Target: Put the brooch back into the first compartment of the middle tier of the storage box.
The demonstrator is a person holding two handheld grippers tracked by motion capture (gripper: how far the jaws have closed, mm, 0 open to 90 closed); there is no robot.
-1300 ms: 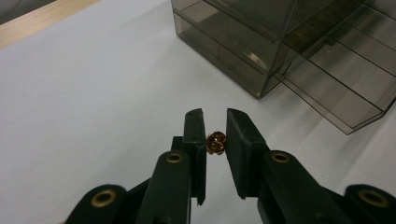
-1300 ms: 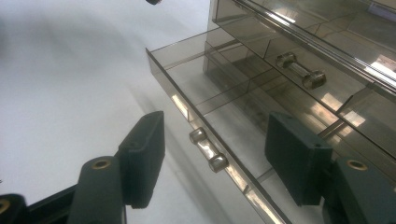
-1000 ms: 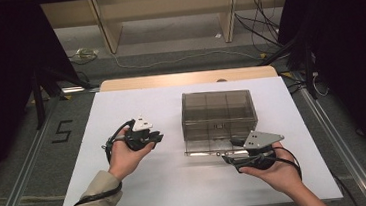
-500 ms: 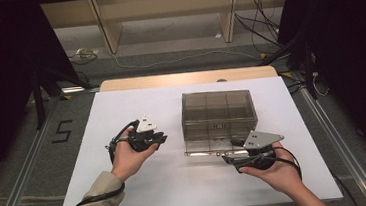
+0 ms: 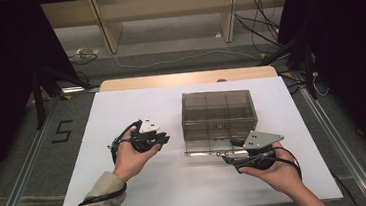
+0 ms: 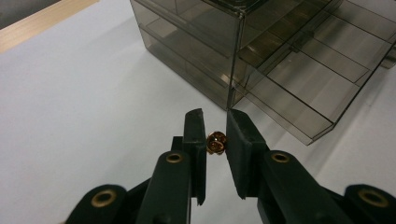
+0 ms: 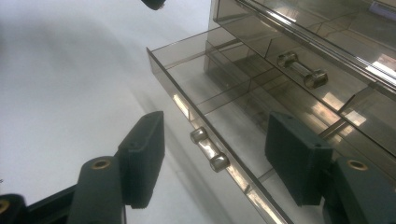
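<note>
A smoky see-through drawer box [image 5: 217,111] stands mid-table, and its bottom drawer [image 5: 202,146] is pulled out toward me. In the left gripper view my left gripper [image 6: 215,114] is shut on a small amber bead [image 6: 217,142], with the box [image 6: 280,56] ahead to the right. From the high view, the left gripper [image 5: 165,138] hovers just left of the box. My right gripper [image 5: 230,150] is at the drawer's front. Its jaws [image 7: 215,121] stand open on either side of the drawer's little clear handle [image 7: 208,149], without touching it.
The box rests on a white sheet [image 5: 179,193] over the table, with a wooden strip [image 5: 189,78] along the far edge. An upper drawer has its own clear handle [image 7: 301,70]. Cables and shelf legs lie on the floor beyond the table.
My left gripper has drifted slightly right, toward the box, with the bead still in it. The right gripper has stayed at the drawer front.
</note>
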